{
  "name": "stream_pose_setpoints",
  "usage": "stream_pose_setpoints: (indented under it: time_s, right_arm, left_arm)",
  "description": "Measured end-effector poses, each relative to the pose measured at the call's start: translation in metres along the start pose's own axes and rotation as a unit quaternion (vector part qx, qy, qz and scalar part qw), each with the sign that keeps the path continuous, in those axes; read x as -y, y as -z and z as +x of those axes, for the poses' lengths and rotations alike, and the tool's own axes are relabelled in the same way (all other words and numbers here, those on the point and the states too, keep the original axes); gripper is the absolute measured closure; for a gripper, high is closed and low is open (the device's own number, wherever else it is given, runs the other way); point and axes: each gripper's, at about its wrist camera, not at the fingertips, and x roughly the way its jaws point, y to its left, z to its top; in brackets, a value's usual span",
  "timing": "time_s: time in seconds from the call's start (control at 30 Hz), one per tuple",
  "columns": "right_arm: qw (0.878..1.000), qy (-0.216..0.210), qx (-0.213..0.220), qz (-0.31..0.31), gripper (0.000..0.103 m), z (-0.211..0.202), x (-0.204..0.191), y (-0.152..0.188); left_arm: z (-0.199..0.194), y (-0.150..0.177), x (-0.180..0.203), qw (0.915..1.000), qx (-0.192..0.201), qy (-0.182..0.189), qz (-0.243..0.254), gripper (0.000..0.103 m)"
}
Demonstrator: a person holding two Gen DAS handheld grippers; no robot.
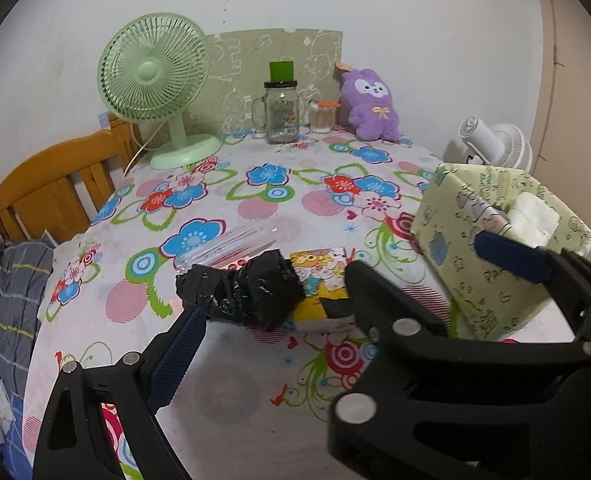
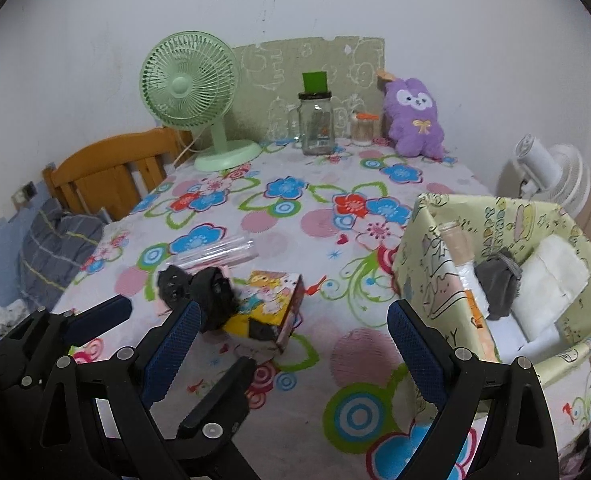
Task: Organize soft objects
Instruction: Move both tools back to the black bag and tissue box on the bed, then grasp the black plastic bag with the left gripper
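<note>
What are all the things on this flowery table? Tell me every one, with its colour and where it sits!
desk fan: one, pale green, back left of the table
glass jar: one, clear with a dark lid, back middle
small container: one, clear with an orange top, right of the jar
plush toy: one, purple, back right against the wall
clear plastic packet: one, see-through, middle left
black plastic bag: one, crumpled, partly on the cartoon box
cartoon box: one, yellow and pink, middle front
storage bin: one, pale green print, right side, holding white and grey soft items
white fan: one, beyond the right edge
wooden chair: one, orange-brown, left
left gripper: black with blue pads, open
right gripper: black with blue pads, open
</note>
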Motion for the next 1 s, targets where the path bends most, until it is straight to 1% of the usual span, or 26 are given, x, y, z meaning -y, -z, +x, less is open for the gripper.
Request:
stream_pose_setpoints:
  time_s: [0.37,0.53,0.67,0.77,0.83,0.9,0.93,1.0]
  right_arm:
    - [1.000,-0.006,-0.005,-0.013,0.007,0.021,-0.010,-0.009]
    - [0.999,-0.023,-0.033,0.015,0.007,0.039,-0.006,-0.013]
    - [0.998,-0.021,-0.048,0.033,0.007,0.052,-0.002,-0.015]
    - [0.998,-0.018,-0.050,0.036,0.007,0.060,-0.001,-0.019]
    - [0.998,-0.016,-0.052,0.035,0.007,0.064,0.000,-0.020]
    - [0.998,-0.013,-0.057,0.035,0.007,0.070,0.000,-0.020]
    - [0.997,-0.012,-0.060,0.035,0.007,0.072,0.000,-0.020]
    - [0.997,-0.013,-0.070,0.035,0.007,0.079,0.000,-0.018]
  left_arm:
    - [0.020,-0.006,-0.024,0.9997,-0.007,-0.017,-0.017,0.007]
    - [0.033,-0.015,-0.029,0.9996,-0.010,-0.021,-0.016,0.008]
    - [0.044,-0.020,-0.029,0.9995,-0.016,-0.021,-0.014,0.008]
    - [0.051,-0.024,-0.032,0.9995,-0.018,-0.018,-0.018,0.008]
    - [0.055,-0.025,-0.033,0.9995,-0.020,-0.017,-0.019,0.014]
    - [0.060,-0.025,-0.034,0.9993,-0.027,-0.017,-0.021,0.026]
    - [0.063,-0.025,-0.035,0.9992,-0.031,-0.015,-0.021,0.029]
    - [0.067,-0.023,-0.034,0.9989,-0.041,-0.001,-0.021,0.040]
